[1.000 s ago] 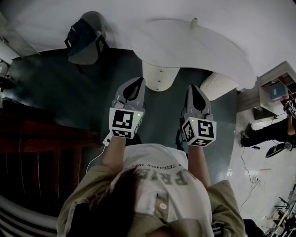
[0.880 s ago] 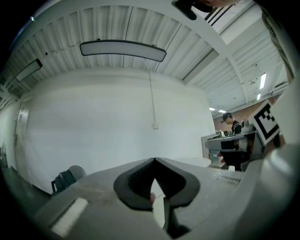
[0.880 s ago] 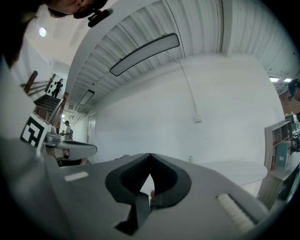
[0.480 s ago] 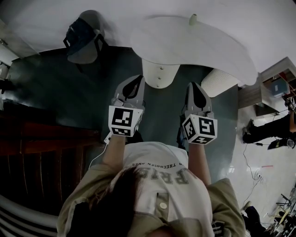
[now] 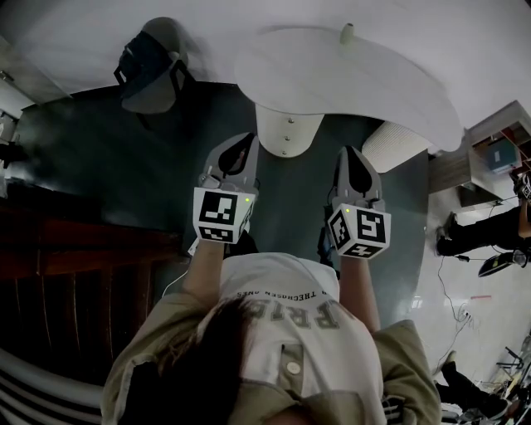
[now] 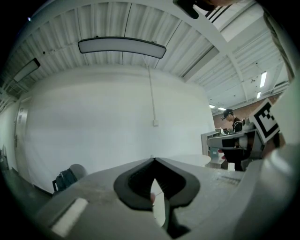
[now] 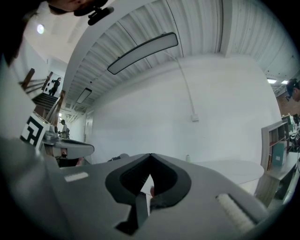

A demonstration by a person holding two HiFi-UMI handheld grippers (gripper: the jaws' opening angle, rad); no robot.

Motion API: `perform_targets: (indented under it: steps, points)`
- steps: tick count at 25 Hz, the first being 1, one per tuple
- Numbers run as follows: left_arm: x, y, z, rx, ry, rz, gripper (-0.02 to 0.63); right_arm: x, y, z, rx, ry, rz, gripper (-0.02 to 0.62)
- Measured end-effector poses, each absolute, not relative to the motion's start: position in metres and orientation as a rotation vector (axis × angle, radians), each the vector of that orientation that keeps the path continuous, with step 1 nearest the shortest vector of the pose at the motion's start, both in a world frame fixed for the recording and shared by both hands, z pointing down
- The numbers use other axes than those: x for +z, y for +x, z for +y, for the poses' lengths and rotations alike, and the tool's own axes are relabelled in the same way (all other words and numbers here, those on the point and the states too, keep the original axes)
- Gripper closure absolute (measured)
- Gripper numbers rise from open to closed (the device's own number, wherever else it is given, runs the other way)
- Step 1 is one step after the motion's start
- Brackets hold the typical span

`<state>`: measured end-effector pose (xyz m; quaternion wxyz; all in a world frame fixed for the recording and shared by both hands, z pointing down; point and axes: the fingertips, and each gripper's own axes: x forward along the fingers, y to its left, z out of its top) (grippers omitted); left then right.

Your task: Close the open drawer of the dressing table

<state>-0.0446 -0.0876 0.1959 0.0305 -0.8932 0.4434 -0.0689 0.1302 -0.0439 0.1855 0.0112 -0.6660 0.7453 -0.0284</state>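
Against the white wall (image 5: 249,15), a dressing table (image 5: 357,83) on dark floor (image 5: 99,158) — left gripper (image 5: 246,144), right gripper (image 5: 349,154) both closed.

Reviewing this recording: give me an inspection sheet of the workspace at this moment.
Surface: white dressing table top, bare except for a small pale object at its far edge.
Job's things: drawer unit under the top, two knobs showing; cannot tell from above whether a drawer is open.
Clutter: dark backpack by the wall at left; ribbed white cylinder right of the drawer unit.
Grippers: left gripper and right gripper both shut, empty, side by side short of the table.
Cables: white cable hanging from the left gripper; thin cable on the pale floor at right.
Surroundings: dark wooden furniture at left; shelf unit at right.
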Motion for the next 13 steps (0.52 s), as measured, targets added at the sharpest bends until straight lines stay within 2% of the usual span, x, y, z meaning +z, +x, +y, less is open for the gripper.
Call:
perform_targets:
  steps: [13]
  points:
    - [0.194, -0.051, -0.082, -0.21, -2.75, 1.37, 0.598, 0.178, 0.115, -0.04, 0.007, -2.078, 2.352, 0.594]
